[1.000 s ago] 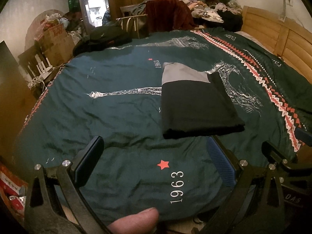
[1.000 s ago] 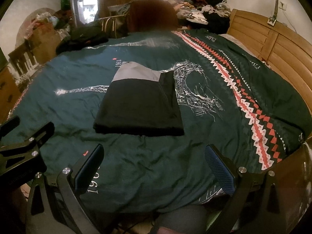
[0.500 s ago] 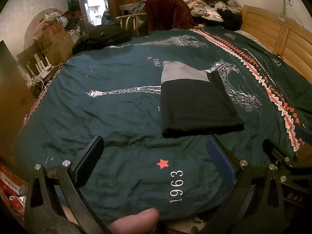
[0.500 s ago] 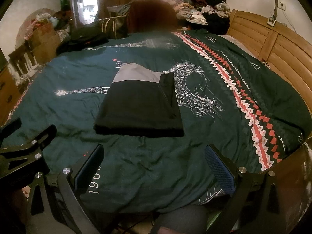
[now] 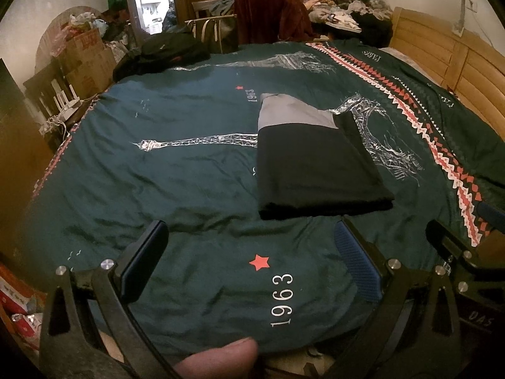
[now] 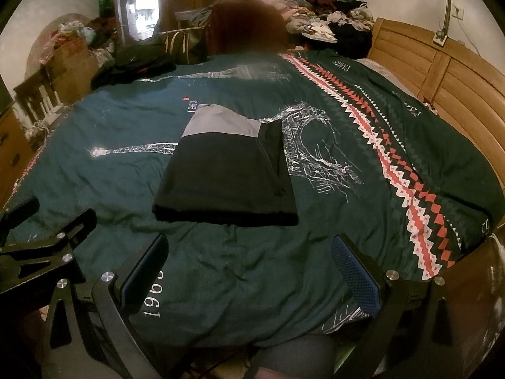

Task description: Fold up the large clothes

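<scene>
A black garment with a grey panel [image 5: 312, 164] lies folded into a flat rectangle on the dark green bedspread [image 5: 176, 173]. The right wrist view shows the same folded garment [image 6: 227, 177] at the middle of the bed. My left gripper [image 5: 252, 240] hovers open over the near edge of the bed, short of the garment, with nothing between its fingers. My right gripper [image 6: 249, 252] is also open and empty, held just in front of the garment's near edge. A fingertip [image 5: 221, 360] shows at the bottom of the left wrist view.
A wooden headboard [image 6: 442, 88] runs along the right side. Piled clothes [image 5: 334, 12] and a dark red cloth over a chair [image 5: 268, 19] stand beyond the bed. A black bag [image 5: 164, 53] sits at the far left corner, with boxes [image 5: 85, 57] behind.
Both grippers have risen and tipped slightly, so the bed sits a little lower in view. The folded garment has not moved.
</scene>
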Tool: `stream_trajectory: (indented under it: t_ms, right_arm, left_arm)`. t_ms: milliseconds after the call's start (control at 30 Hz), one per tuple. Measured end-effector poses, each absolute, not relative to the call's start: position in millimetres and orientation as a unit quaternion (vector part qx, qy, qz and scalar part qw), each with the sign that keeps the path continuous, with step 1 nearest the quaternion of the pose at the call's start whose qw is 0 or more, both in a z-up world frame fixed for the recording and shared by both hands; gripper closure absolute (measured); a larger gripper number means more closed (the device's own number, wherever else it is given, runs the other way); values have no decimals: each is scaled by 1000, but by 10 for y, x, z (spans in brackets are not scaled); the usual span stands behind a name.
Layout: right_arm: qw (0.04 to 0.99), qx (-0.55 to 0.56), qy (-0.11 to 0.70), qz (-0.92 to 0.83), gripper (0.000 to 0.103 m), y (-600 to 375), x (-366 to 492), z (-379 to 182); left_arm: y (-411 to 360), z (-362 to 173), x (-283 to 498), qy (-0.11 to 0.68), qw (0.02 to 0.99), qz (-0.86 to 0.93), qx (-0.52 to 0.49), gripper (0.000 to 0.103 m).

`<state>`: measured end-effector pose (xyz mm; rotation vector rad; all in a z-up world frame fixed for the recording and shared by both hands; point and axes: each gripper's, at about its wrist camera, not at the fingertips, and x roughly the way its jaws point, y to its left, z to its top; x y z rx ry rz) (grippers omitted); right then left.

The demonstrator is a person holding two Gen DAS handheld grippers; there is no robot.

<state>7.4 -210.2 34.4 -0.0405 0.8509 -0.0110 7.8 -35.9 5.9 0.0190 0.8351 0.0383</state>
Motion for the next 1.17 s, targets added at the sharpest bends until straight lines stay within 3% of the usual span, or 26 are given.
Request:
stream_trajectory:
  t_ms: [333, 1167]
  right_arm:
    - [929, -47, 367, -24, 0, -1992, 30, 612]
    - [917, -29, 398, -2, 0, -1955, 100, 444]
  left_arm:
    - [-320, 215, 103, 360, 933, -2, -12, 0]
    - [-294, 128, 112, 360, 933, 10, -21, 0]
